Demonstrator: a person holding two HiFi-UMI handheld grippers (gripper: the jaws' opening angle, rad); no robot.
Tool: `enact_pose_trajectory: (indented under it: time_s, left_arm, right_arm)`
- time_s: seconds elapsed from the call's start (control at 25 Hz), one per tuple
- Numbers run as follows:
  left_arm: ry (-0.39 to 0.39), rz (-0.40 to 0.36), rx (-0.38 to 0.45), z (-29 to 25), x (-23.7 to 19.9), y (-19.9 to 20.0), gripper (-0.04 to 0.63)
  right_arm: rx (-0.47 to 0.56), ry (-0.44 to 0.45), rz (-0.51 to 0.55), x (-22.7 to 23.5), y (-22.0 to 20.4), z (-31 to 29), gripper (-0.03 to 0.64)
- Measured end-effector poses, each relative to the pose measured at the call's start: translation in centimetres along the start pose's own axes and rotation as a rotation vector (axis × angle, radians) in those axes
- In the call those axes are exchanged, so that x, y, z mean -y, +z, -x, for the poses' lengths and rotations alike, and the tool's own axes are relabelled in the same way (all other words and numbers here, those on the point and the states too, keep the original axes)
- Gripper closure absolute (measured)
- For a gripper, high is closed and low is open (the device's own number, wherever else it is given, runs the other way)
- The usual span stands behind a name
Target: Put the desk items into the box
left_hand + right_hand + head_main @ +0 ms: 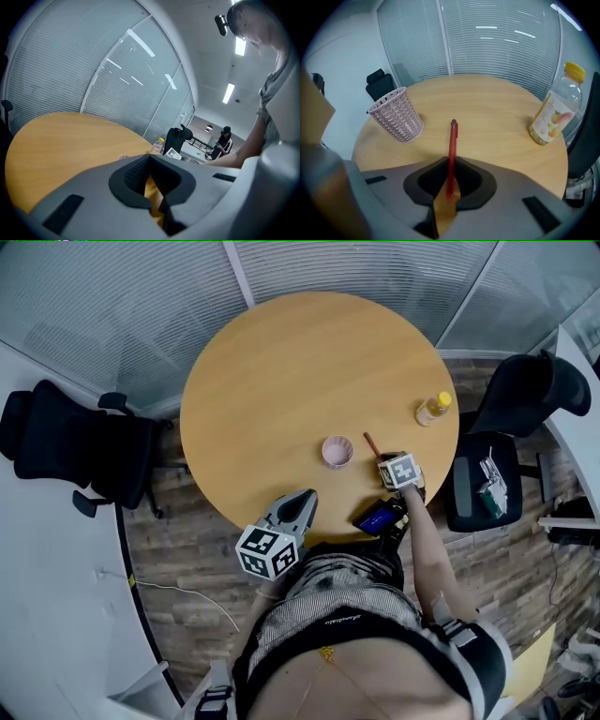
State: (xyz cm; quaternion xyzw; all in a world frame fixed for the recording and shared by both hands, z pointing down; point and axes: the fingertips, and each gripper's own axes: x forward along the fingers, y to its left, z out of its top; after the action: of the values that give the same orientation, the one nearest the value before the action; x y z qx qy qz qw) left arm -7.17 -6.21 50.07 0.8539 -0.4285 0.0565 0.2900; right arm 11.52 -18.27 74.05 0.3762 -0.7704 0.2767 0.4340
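The right tongs [449, 180] are pinching a red pen [452, 145] that is sticking out ahead of them; a pink mesh cup [396, 116] is standing ahead to their left, a bottle [555, 110] to their right; the left tongs [151, 187] are hovering pressed together, empty.

The round wooden table [281, 362] bears one pink perforated plastic cup [337, 451] and one clear plastic bottle with a yellow cap [432, 409]. One slim red pen [452, 140] is above it. Two black office chairs flank the table: one chair [66, 442], another chair [525, 395].
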Motion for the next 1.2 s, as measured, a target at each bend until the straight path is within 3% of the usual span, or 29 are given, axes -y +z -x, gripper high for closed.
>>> enact_pose_trajectory:
  time_s: [0.68, 1.2]
  left_arm:
    - [-0.028, -0.003, -0.008, -0.4, 0.1, 0.1, 0.577]
    - [-0.018, 0.012, -0.005, -0.2, -0.4, 0.0, 0.577]
  right_arm:
    - [0.169, -0.019, 0.130, 0.1, 5.6, 6.6, 0.555]
    - [0.299, -0.013, 0.128, -3.3, 9.3, 12.5, 0.555]
